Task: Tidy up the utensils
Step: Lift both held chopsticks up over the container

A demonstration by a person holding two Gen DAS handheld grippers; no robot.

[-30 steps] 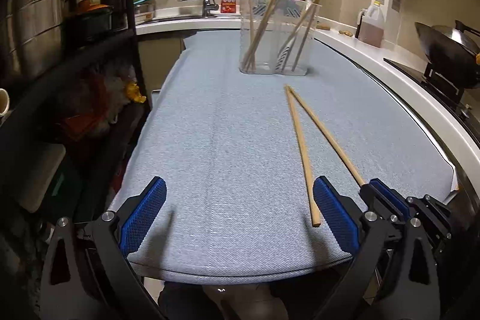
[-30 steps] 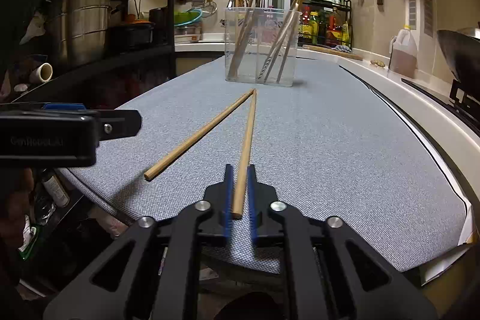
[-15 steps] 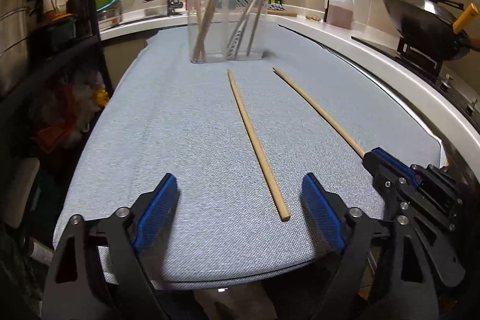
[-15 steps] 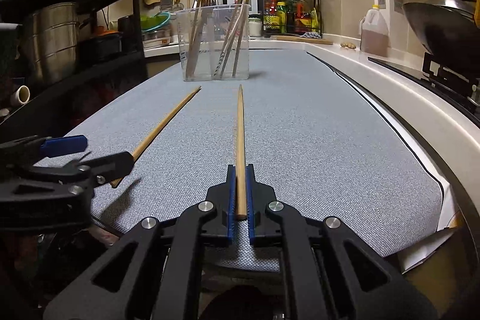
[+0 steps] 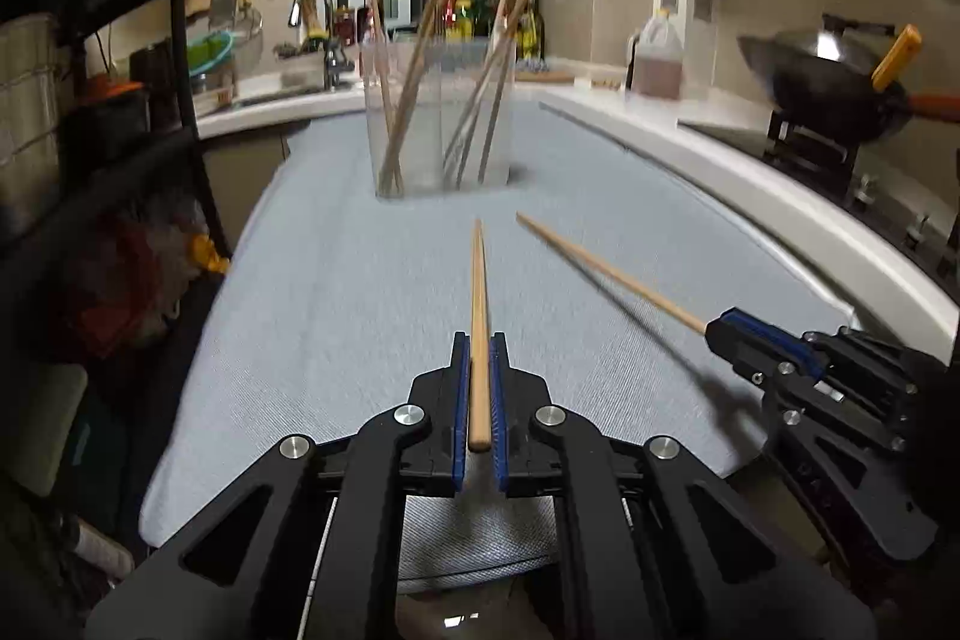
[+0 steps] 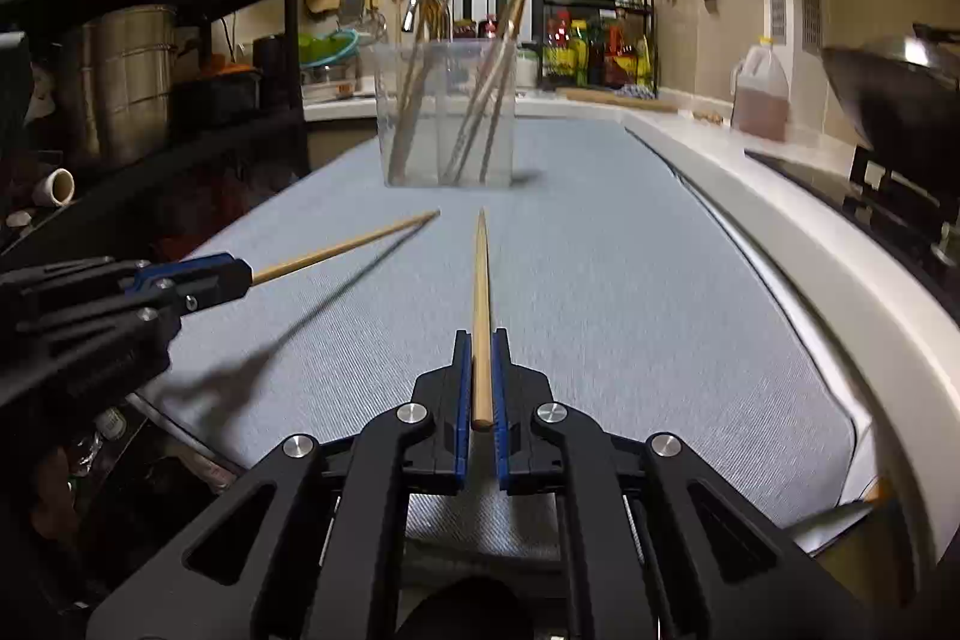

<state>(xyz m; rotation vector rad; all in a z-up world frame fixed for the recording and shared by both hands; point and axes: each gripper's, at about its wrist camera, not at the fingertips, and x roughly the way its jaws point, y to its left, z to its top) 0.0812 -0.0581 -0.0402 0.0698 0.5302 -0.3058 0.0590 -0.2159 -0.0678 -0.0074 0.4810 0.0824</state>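
My left gripper [image 5: 479,346] is shut on a wooden chopstick [image 5: 479,292] by its thick end, pointing at the clear plastic holder [image 5: 438,118]. My right gripper [image 6: 480,343] is shut on a second chopstick [image 6: 480,280] the same way. Both chopsticks are lifted above the grey mat [image 5: 336,292] and cast shadows on it. The holder [image 6: 447,118] stands at the mat's far end with several chopsticks leaning in it. The right gripper [image 5: 729,331] with its chopstick [image 5: 600,268] shows in the left wrist view. The left gripper [image 6: 237,274] with its chopstick [image 6: 348,244] shows in the right wrist view.
A black shelf rack [image 6: 150,58] with pots stands left of the mat. A white counter edge [image 6: 840,268] runs along the right, with a wok [image 5: 828,82] on a stove and an oil jug [image 6: 759,94]. A sink and a bottle rack [image 6: 594,46] lie beyond the holder.
My left gripper has moved onto the loose chopstick, shut on its end and lifted it. My right gripper stays shut on its chopstick, now raised off the mat.
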